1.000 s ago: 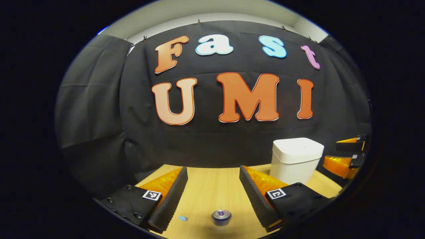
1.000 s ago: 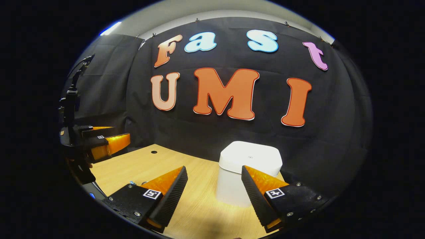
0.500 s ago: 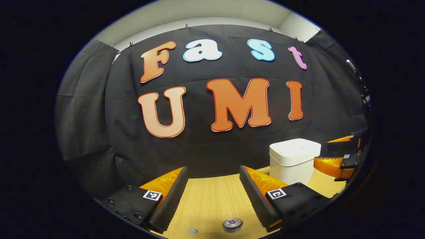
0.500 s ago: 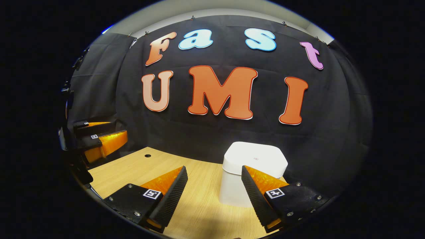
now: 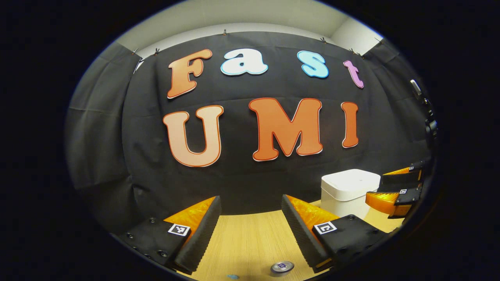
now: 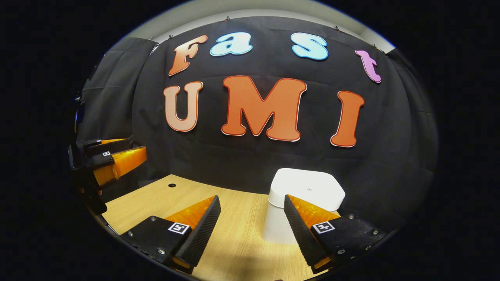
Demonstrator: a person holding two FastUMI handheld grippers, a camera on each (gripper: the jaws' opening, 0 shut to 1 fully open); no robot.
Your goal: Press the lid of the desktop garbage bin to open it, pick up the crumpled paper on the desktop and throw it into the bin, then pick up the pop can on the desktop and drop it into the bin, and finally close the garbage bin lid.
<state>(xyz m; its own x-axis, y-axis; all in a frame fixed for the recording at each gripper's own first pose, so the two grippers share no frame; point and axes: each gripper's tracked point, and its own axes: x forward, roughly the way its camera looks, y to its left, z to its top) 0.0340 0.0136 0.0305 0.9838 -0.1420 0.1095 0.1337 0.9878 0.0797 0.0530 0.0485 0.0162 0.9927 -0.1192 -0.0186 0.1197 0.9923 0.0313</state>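
Left gripper (image 5: 250, 222), right gripper (image 6: 252, 222): ribbed wedge fingers, black screwed mounts, square coded tags.

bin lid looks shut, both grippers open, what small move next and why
Probably lower the right gripper onto the lid and press. The white bin is closed, standing just ahead of its open fingers, and the pop can is on the desk by the open left gripper.

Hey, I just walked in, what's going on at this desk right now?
A person holds a gripper in each hand above a wooden desk. Both the left gripper and the right gripper have their jaws open and hold nothing. The white garbage bin stands at the back with its lid shut, just ahead of the right gripper. The pop can stands on the desk just below the left gripper. Nothing has been picked up yet.
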